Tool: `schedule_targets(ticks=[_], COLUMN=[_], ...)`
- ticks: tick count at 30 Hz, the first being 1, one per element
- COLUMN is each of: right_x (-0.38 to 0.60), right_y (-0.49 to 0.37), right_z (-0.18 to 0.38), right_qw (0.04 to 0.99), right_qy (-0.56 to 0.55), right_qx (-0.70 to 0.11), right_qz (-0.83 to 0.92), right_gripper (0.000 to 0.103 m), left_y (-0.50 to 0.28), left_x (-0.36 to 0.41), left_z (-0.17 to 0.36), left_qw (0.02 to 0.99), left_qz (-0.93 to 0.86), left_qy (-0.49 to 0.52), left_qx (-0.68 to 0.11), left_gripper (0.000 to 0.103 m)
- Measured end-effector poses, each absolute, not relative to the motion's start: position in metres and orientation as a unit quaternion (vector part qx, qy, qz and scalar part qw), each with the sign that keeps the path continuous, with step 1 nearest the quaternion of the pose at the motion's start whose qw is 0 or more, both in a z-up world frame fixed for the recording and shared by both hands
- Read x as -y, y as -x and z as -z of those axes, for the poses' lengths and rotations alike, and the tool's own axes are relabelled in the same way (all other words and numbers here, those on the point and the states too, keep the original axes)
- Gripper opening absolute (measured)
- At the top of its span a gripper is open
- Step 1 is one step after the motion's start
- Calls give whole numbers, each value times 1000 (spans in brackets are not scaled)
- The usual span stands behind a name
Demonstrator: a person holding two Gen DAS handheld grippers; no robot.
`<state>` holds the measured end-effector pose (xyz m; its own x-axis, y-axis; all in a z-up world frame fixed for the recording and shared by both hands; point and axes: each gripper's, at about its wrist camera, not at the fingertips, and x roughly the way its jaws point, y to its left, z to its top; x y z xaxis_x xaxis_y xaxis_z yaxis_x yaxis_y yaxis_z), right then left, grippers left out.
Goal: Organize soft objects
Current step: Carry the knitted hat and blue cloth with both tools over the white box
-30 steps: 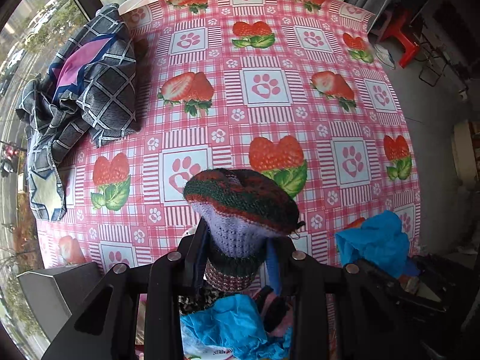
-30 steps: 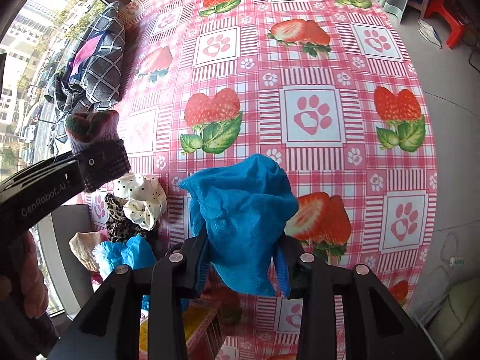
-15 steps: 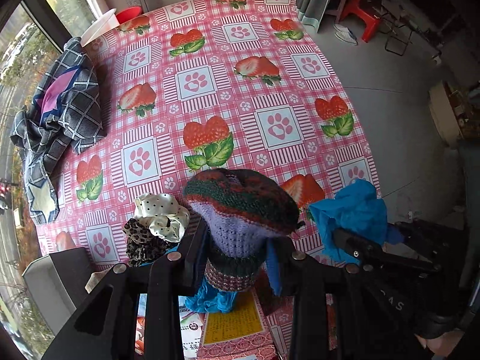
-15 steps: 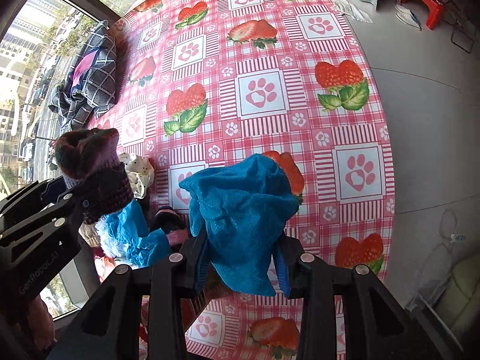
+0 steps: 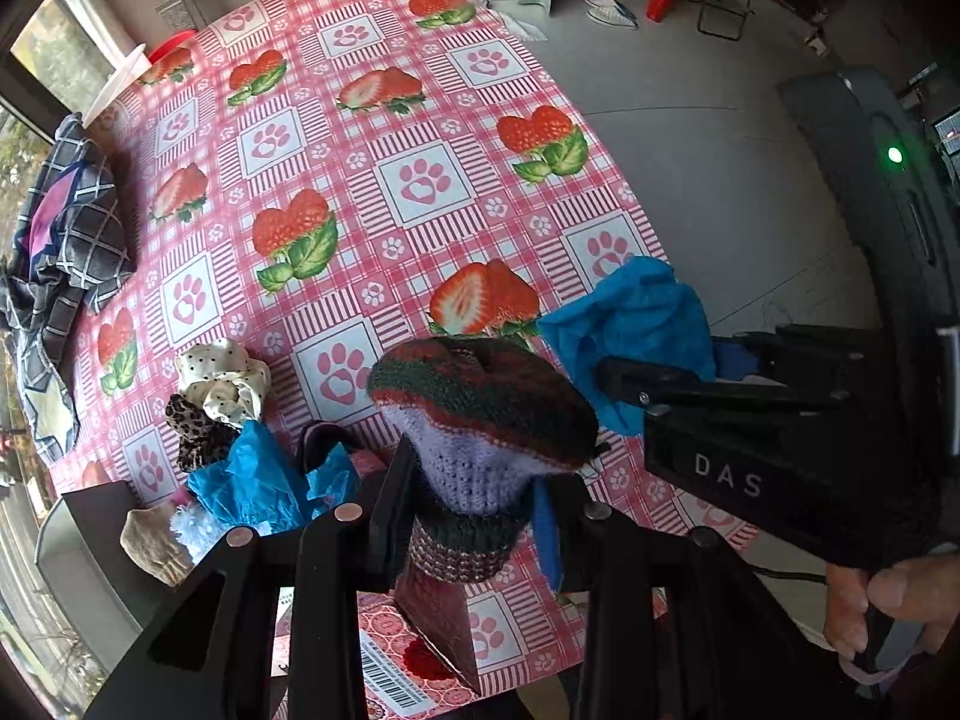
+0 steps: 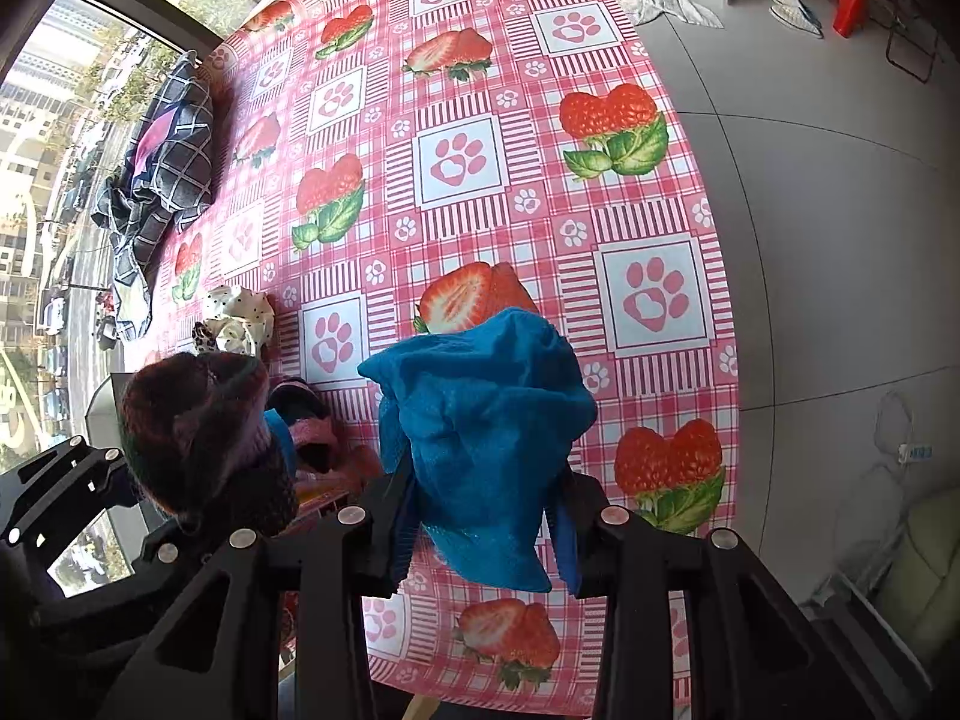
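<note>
Left gripper (image 5: pixel 474 516), with knitted hat (image 5: pixel 480 414), is drawn back toward near table (image 5: pixel 420 138) edge and raised. Right gripper (image 6: pixel 486 516), with blue cloth (image 6: pixel 480 420), is drawn back and lifted likewise. Pile of small soft items (image 5: pixel 240 432), a second ago hidden below left gripper, is now exposed on table ahead of it. Right gripper body and hand (image 5: pixel 888 600) are brought large into left wrist view. More grey floor (image 6: pixel 810 180) is revealed beside table.

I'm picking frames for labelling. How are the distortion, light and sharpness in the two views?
Left wrist: strong fisheye bend with dark corners, even daylight; the knit hat is sharp. Right wrist: same bend; the window is bright but readable; the blue cloth is crisp and the hat is in shade.
</note>
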<state>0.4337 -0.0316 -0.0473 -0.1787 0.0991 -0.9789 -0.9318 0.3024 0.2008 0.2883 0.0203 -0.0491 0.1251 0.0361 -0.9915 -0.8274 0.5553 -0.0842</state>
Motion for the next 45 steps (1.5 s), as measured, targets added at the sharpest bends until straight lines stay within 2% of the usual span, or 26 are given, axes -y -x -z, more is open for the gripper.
schedule_targets(ticks=[12, 30, 37, 45], right_x=[83, 174, 181, 163], right_y=[-425, -322, -274, -208], right_z=[51, 49, 47, 50], right_qw=[559, 581, 550, 488], right_qy=[344, 351, 385, 456], right_qx=[-611, -612, -600, -562], right_qz=[-442, -407, -434, -488], right_gripper=[38, 38, 38, 38], left_y=[-283, -174, -117, -38], left_x=[41, 129, 126, 104], left_z=[47, 33, 28, 26], left_qw=[709, 737, 728, 689], left_qz=[-247, -214, -260, -361], left_qy=[311, 267, 291, 366], left_qx=[-584, -583, -564, -511], left_gripper=[36, 36, 36, 36])
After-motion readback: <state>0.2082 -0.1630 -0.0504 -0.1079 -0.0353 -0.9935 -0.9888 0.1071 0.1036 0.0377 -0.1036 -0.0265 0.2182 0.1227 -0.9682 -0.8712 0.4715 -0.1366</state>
